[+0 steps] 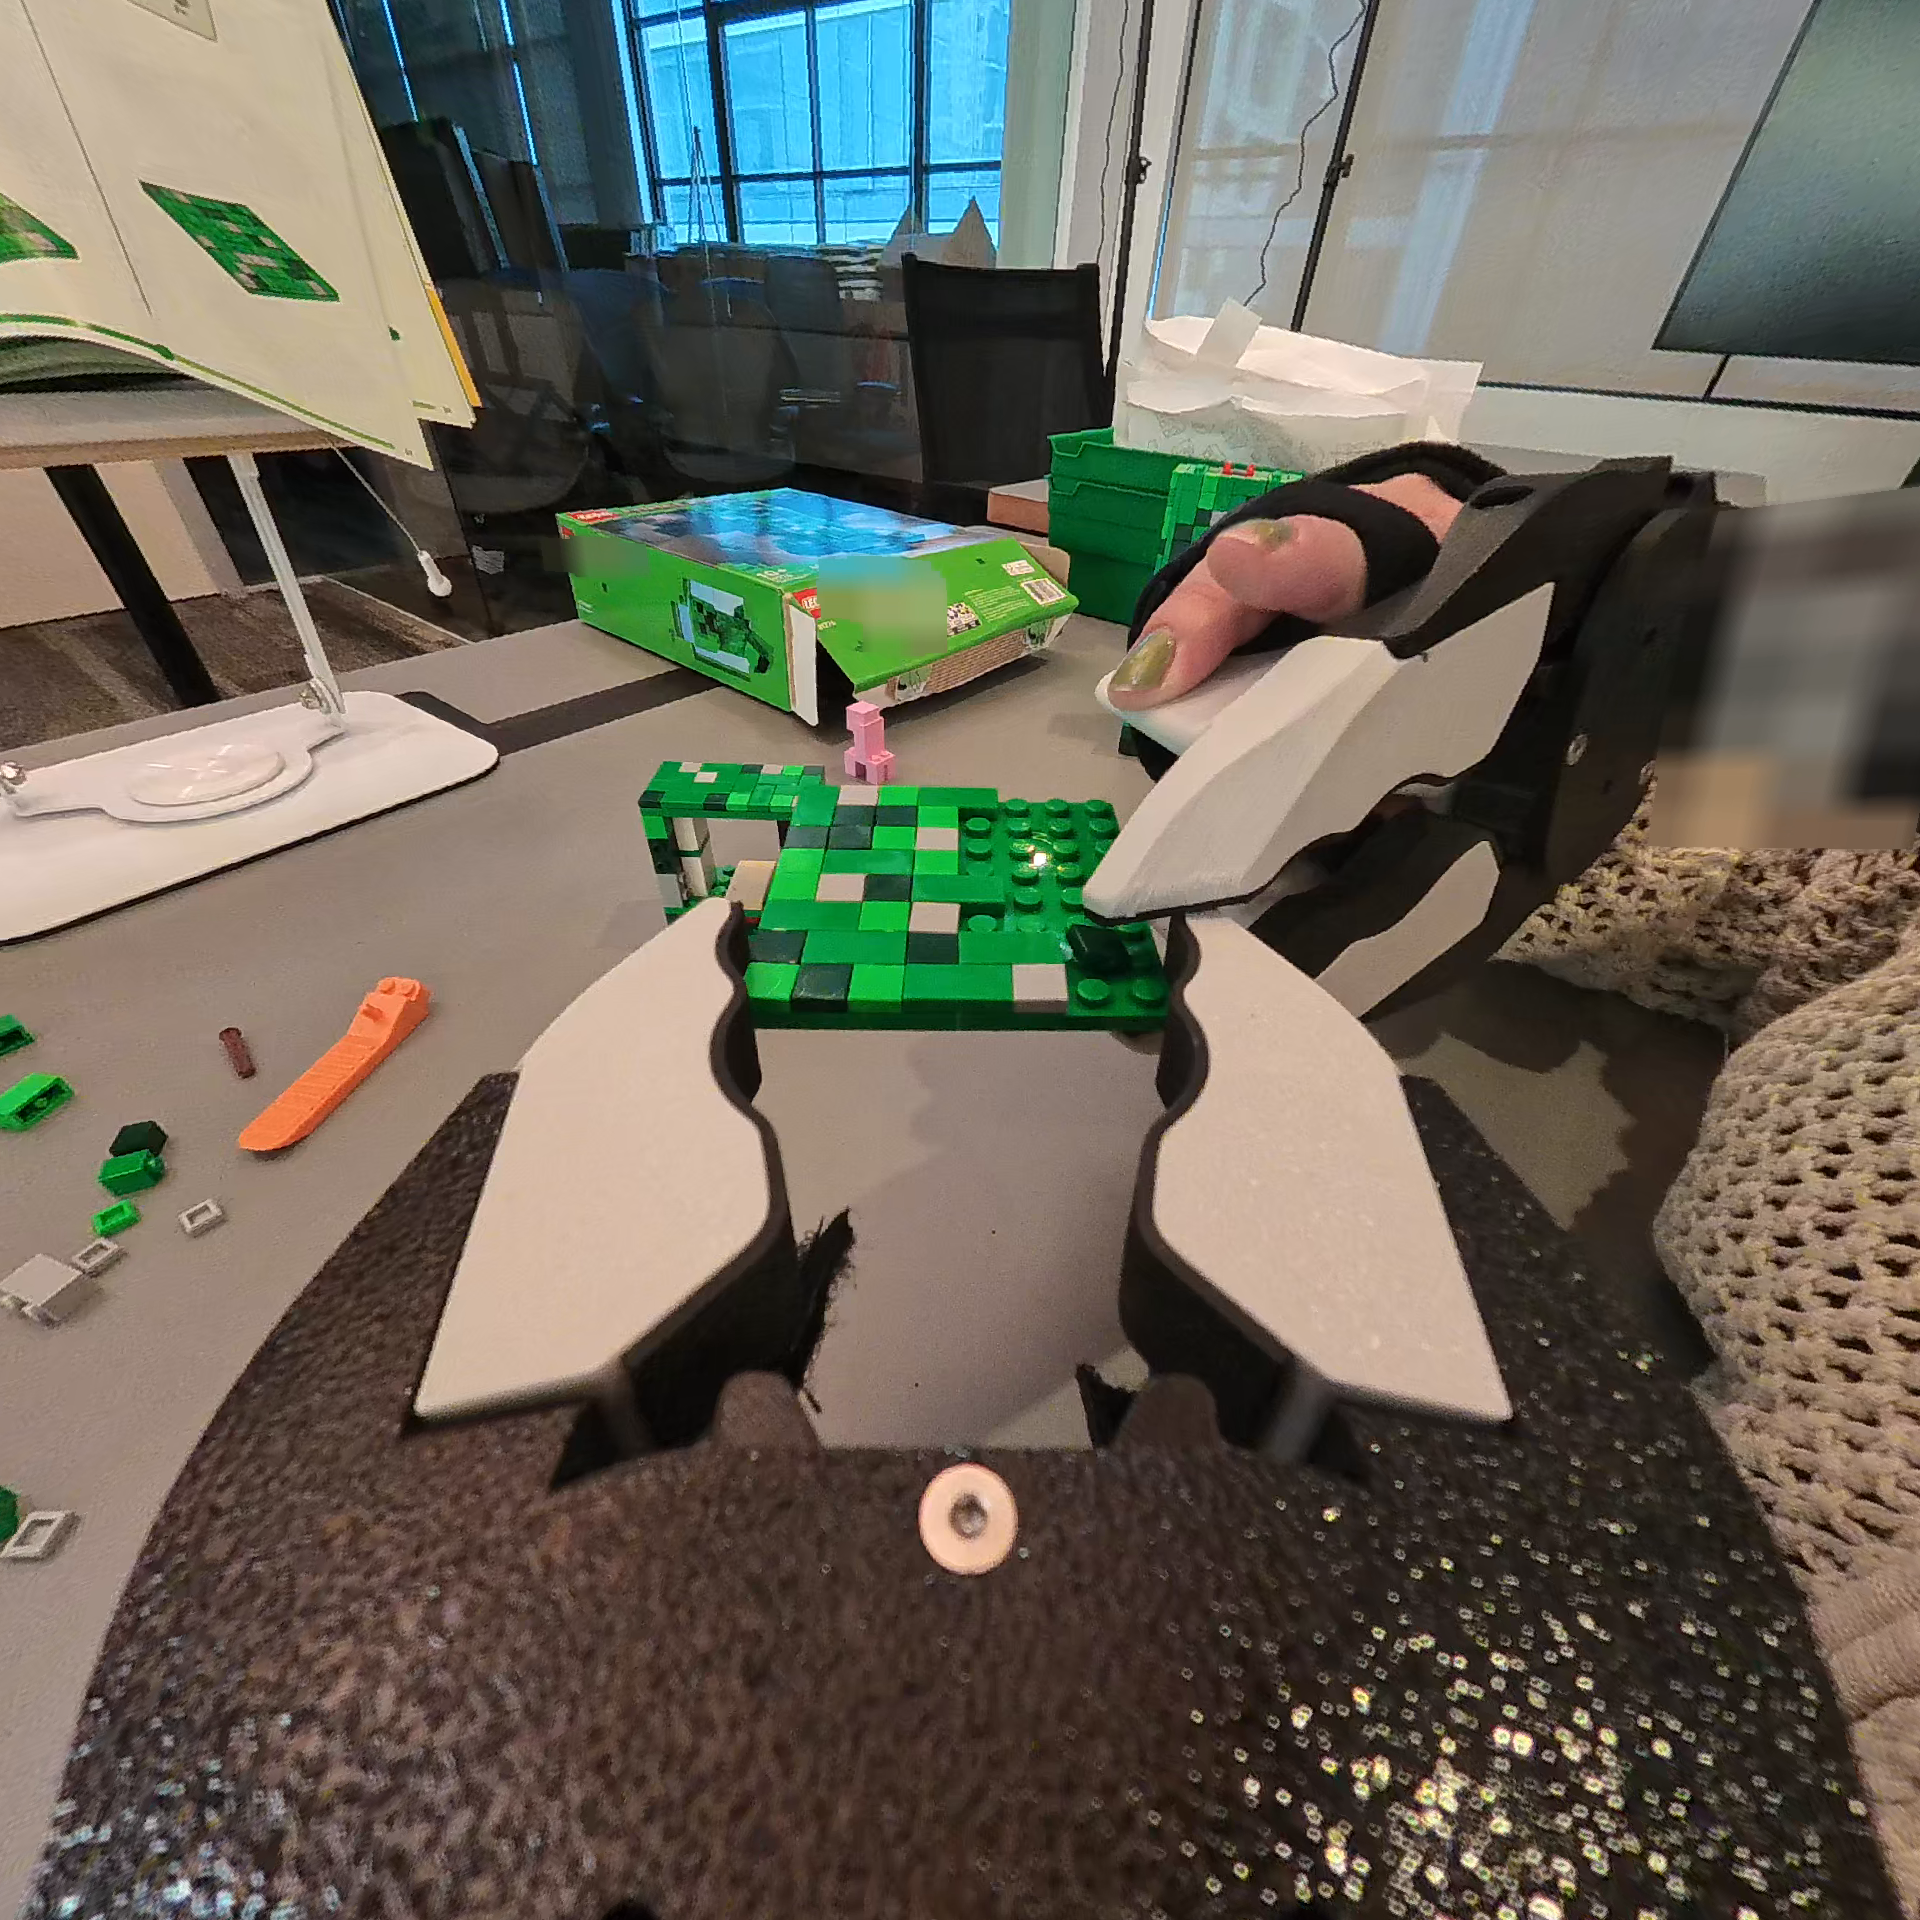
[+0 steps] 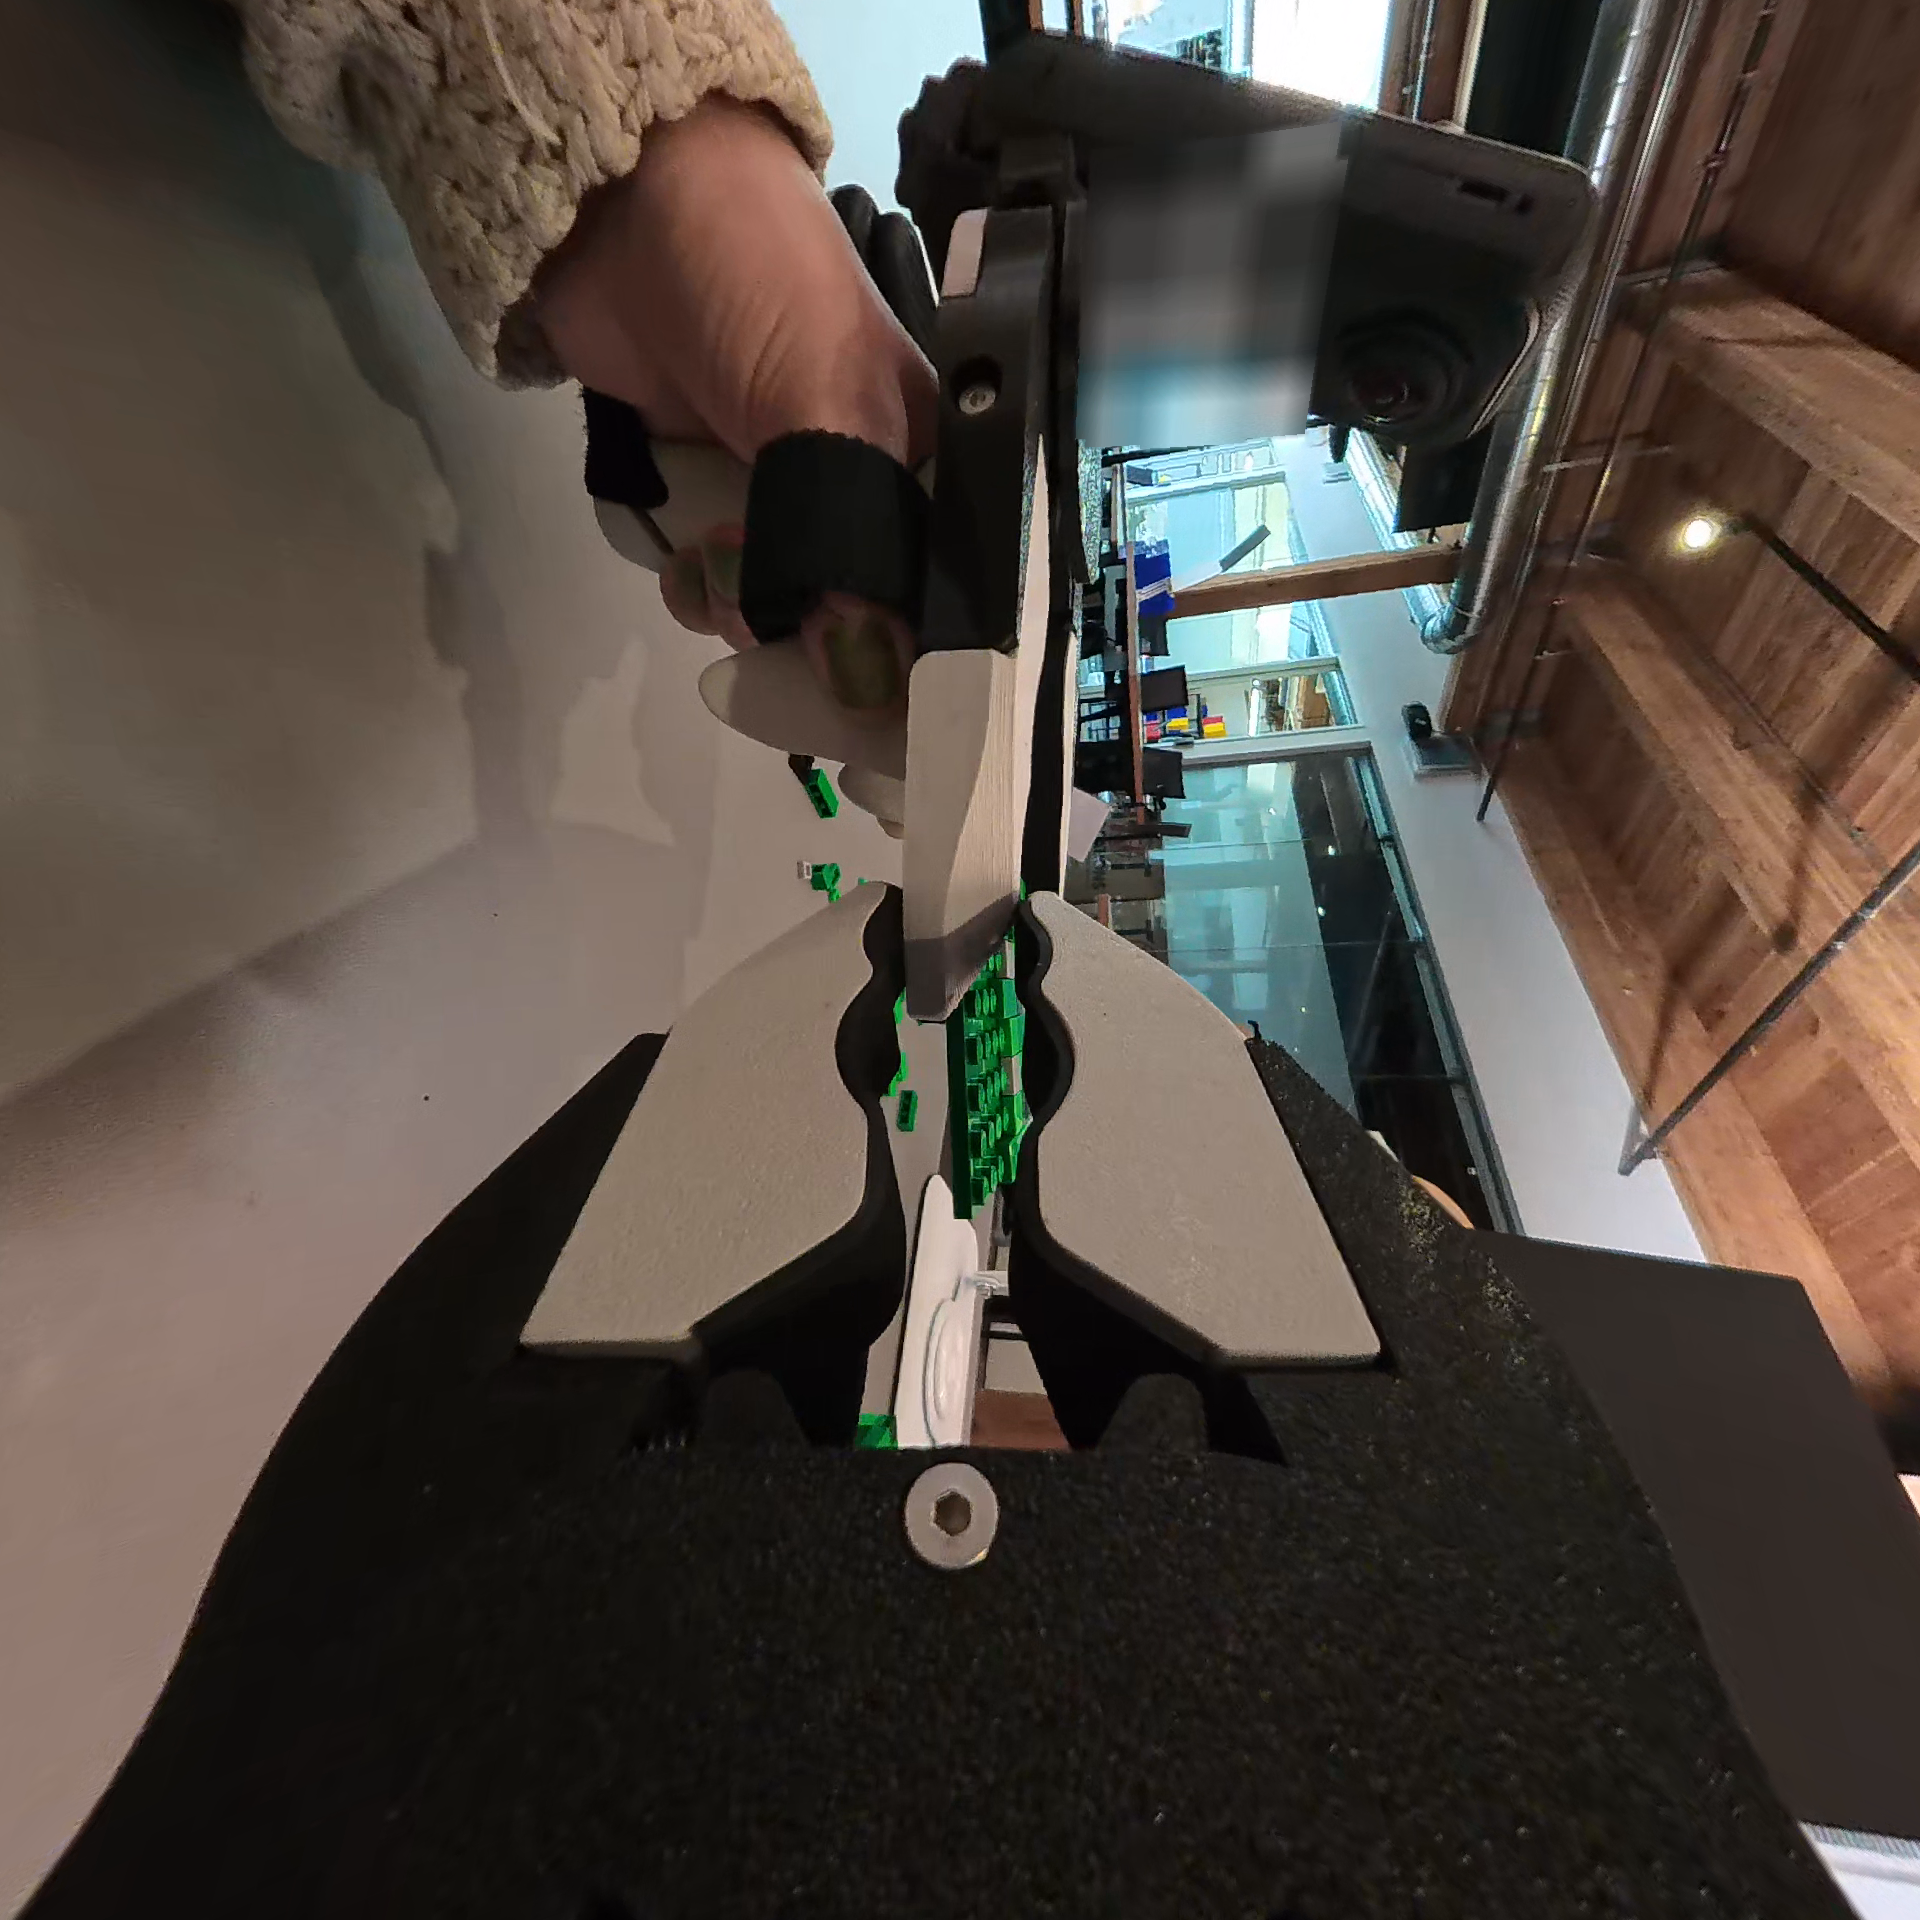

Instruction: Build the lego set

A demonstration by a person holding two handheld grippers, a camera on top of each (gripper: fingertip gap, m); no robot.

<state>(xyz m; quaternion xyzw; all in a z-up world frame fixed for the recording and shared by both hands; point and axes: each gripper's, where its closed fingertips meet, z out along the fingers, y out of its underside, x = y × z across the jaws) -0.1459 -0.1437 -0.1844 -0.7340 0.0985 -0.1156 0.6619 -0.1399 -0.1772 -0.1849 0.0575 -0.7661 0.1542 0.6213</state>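
Lego build (image 1: pixel 914 914) lies flat on the grey table (image 1: pixel 520 935), a green plate partly covered with green, dark green and white tiles, its right portion showing bare studs. A small open frame of bricks adjoins its left rear corner.

Left gripper (image 1: pixel 956 997): fingers spread wide, one on either side of the plate's near edge. Whether they press its sides cannot be told. In the right wrist view this gripper (image 2: pixel 961 992) stands edge-on above the studs.

Right gripper (image 1: pixel 1127 914): held in a hand (image 1: pixel 1278 582) with a black strap, it reaches in from the right. Its upper finger tip sits directly over a dark green piece (image 1: pixel 1101 948) resting on the bare studs at the plate's right front. In its own view the right gripper (image 2: pixel 956 935) has its fingers parted only narrowly, with the studded plate (image 2: pixel 987 1101) seen between them; a firm hold on the piece cannot be confirmed.

Other items on the table:
- pink figure (image 1: pixel 865 743) just behind the build;
- opened green box (image 1: pixel 810 592) farther back;
- orange tool (image 1: pixel 338 1065) to the left;
- loose green and grey pieces (image 1: pixel 130 1169) near the left edge.

Instruction booklet (image 1: pixel 208 208) is propped on a white stand (image 1: pixel 208 779) at upper left.
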